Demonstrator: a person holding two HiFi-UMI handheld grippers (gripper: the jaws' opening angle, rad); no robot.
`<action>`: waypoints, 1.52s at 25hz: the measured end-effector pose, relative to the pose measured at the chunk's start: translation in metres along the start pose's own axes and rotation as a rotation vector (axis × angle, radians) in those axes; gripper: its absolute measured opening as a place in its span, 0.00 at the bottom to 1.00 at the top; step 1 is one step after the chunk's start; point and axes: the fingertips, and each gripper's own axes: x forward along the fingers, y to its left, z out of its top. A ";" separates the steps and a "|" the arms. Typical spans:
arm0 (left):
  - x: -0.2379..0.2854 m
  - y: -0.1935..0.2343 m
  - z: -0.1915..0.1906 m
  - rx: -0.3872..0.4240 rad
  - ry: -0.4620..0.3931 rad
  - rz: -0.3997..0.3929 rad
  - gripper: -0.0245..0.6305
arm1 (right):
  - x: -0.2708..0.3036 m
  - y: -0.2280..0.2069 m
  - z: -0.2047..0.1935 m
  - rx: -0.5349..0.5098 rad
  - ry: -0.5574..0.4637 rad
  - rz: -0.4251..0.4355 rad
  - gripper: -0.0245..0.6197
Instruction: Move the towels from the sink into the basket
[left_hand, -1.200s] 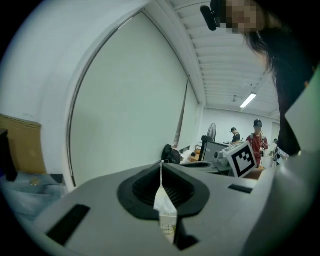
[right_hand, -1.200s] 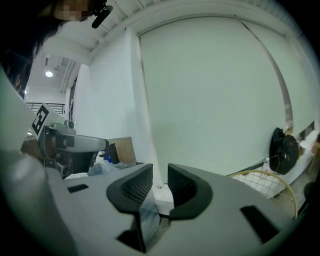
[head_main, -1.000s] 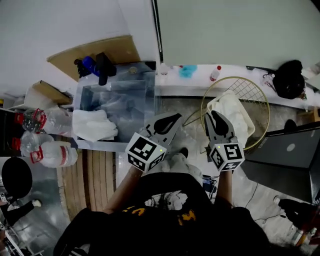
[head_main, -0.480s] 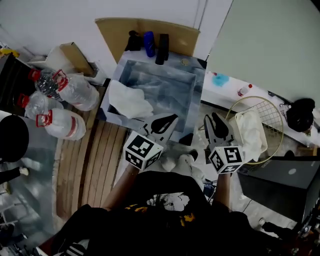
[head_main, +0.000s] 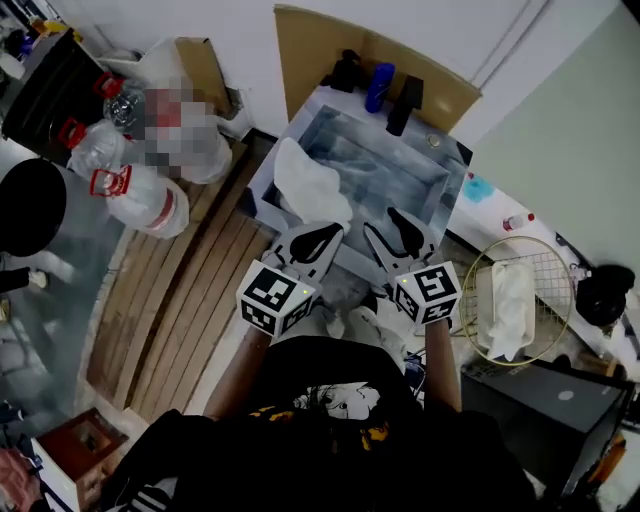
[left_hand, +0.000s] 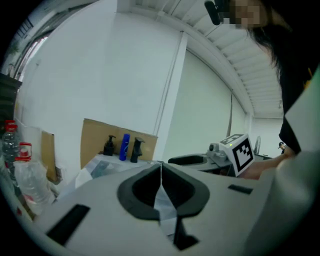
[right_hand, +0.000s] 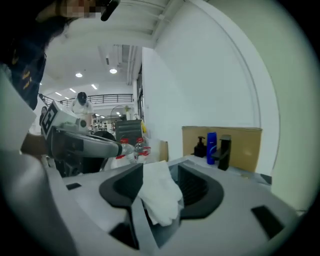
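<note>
Left gripper (left_hand: 161, 165): fingers are sitting pressed together, nothing between them. Right gripper (right_hand: 156, 167): fingers are standing spread. They've just been opening and aren't pinching anything. The white towel (right_hand: 160, 192) is only showing through the gap, further off.

Containers: the sink (head_main: 390, 165) is holding that white towel, which is hanging over its left rim, part in the basin and part outside. The round wire basket (head_main: 548, 272) is sitting well off to the right of the sink with another towel (head_main: 508, 305) lying inside it. A blue bottle (head_main: 380, 88), a black pump bottle (head_main: 345, 72) and a black tap (head_main: 405, 103) are standing along the back of the sink, with big water jugs (head_main: 135, 195) lying off to the left.

Compared with a second ago, both grippers were up by the basket, the right one over its rim. Now they're hovering side by side at the sink's near edge, with the basket left behind on the right. The towel on the sink rim is lying the same way.

Writing-wise, the print on the bottle and jugs is too small to read.
</note>
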 end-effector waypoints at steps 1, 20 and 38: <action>-0.005 0.008 0.000 -0.008 -0.006 0.027 0.05 | 0.014 0.005 -0.003 -0.012 0.020 0.039 0.39; -0.074 0.092 -0.020 -0.129 -0.016 0.475 0.05 | 0.233 -0.012 -0.152 -0.055 0.579 0.392 0.70; -0.132 0.120 -0.031 -0.167 -0.034 0.592 0.05 | 0.249 0.007 -0.164 0.209 0.600 0.310 0.25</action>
